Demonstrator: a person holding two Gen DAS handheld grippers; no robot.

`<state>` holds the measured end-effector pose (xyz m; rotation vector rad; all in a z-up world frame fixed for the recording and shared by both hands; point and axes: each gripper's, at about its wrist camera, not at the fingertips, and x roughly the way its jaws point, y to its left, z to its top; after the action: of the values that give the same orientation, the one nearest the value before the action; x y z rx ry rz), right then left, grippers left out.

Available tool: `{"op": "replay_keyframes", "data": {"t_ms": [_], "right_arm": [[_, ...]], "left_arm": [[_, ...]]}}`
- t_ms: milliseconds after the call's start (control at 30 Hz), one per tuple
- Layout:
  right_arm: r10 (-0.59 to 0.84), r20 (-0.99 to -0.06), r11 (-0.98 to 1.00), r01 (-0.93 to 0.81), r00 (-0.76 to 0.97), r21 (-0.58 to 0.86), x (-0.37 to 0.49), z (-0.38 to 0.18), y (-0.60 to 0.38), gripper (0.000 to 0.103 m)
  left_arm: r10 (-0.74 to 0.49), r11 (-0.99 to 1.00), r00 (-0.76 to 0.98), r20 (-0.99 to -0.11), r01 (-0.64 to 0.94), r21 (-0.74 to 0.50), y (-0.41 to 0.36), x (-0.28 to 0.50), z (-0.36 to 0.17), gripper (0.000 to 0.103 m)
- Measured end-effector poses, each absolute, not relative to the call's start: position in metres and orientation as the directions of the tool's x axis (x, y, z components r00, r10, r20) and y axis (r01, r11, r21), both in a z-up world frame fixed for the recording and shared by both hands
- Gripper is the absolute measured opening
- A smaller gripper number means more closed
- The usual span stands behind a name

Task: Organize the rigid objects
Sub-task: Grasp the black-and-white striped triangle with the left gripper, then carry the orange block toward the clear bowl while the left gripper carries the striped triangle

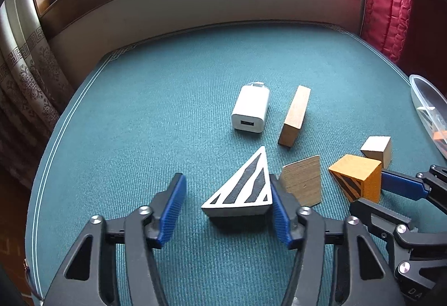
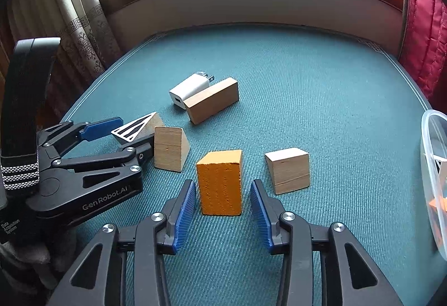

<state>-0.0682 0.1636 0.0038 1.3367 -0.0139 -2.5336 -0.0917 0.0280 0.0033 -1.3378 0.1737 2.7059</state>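
Left wrist view, striped triangular block point(image 1: 245, 188) lying flat, apex pointing away.

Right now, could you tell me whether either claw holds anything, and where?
Nothing is gripped: left claw straddles the striped triangular block; right claw straddles the orange block.

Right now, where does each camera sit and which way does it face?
Left wrist: on the left tongs, looking forward and down over the green table at the striped wedge between its fingers; the right tongs show at the right edge.
Right wrist: on the right tongs, facing the same way at the orange block; the left tongs and a strap show at left.
Shared: charger, long block, tub, window.
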Motion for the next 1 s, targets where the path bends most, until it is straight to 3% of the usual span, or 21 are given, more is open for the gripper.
{"op": "replay_keyframes", "data": {"t_ms": [33, 67, 700, 833, 1000], "right_arm": [[-0.245, -0.807, -0.962, 0.237, -0.537, 0.135, -0.068, 0.004, 0.163, 0.047], [-0.243, -0.807, -0.963, 0.236, -0.539, 0.132, -0.069, 0.004, 0.163, 0.047], [-0.188, -0.8, -0.97, 0.237, -0.57, 0.059, -0.078, 0.001, 0.155, 0.047], [-0.174, -0.801, -0.967, 0.254, -0.573, 0.029, -0.079, 0.0, 0.152, 0.033], [-0.16, -0.801, -0.966, 0.258, -0.577, 0.007, -0.081, 0.0, 0.15, 0.032]], "left_arm": [[0.06, -0.986, -0.605, -0.794, -0.161, 0.048, 0.029, -0.091, 0.004, 0.043], [0.058, -0.986, -0.608, -0.792, -0.162, 0.052, 0.03, -0.091, 0.004, 0.042], [0.016, -0.986, -0.681, -0.732, -0.131, 0.101, 0.028, -0.072, 0.017, 0.042], [0.012, -0.988, -0.686, -0.727, -0.121, 0.098, 0.025, -0.07, 0.018, 0.042], [0.007, -0.99, -0.685, -0.728, -0.107, 0.091, 0.019, -0.069, 0.018, 0.042]]}}
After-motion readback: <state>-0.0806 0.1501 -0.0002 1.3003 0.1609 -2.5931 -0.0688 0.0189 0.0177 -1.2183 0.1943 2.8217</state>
